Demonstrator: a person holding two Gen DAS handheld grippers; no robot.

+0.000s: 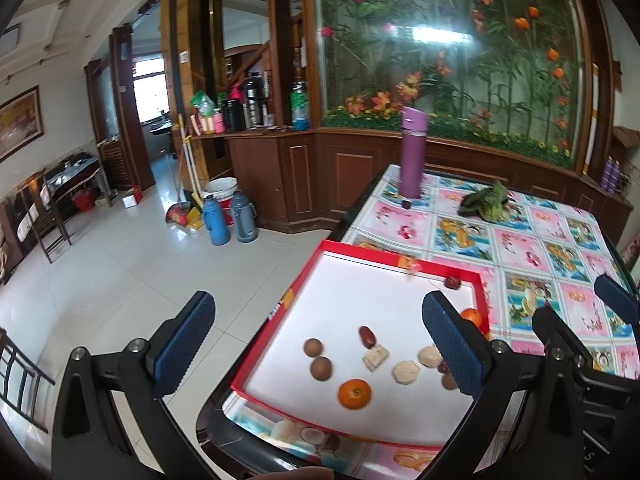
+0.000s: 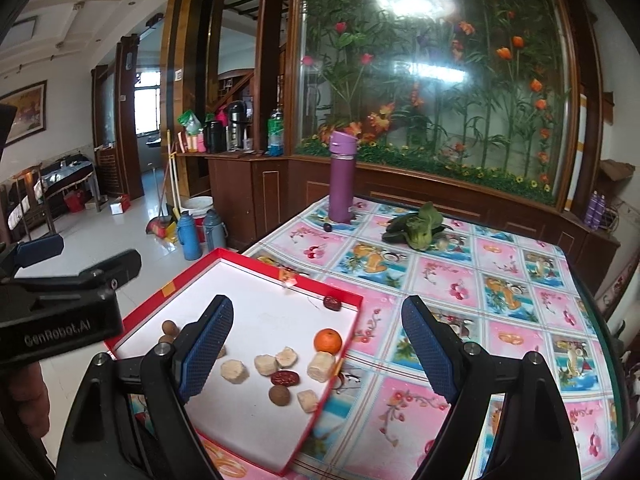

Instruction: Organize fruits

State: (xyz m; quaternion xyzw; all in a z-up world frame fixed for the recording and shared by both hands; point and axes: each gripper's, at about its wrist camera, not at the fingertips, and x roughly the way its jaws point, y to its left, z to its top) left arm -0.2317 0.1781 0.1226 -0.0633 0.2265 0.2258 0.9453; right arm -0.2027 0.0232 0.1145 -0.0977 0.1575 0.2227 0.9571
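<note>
- Hovering above the near edge of the table point(image 2: 520, 280), the left gripper point(image 1: 320, 344) has its blue-padded jaws spread wide with nothing between them.
- Beside it, the right gripper point(image 2: 320, 348) is likewise spread apart and empty, one finger over the box, the other over the tablecloth.
- A shallow red box point(image 2: 344, 344) with a white floor sits at the table's left corner.
- Inside lie two tangerines, one point(image 1: 354, 393) near the front rim and another point(image 2: 327, 340) by the right wall.
- Red jujubes are scattered in it: one point(image 2: 331, 303) in the far corner, one point(image 1: 367, 336) mid-floor.
- Brown longans point(image 1: 313, 347) and pale beige chunks point(image 1: 406, 371) lie among them.
- Farther back stand a purple flask point(image 2: 341, 178) and, near it, a leafy green vegetable point(image 2: 418, 226), both outside the box.
</note>
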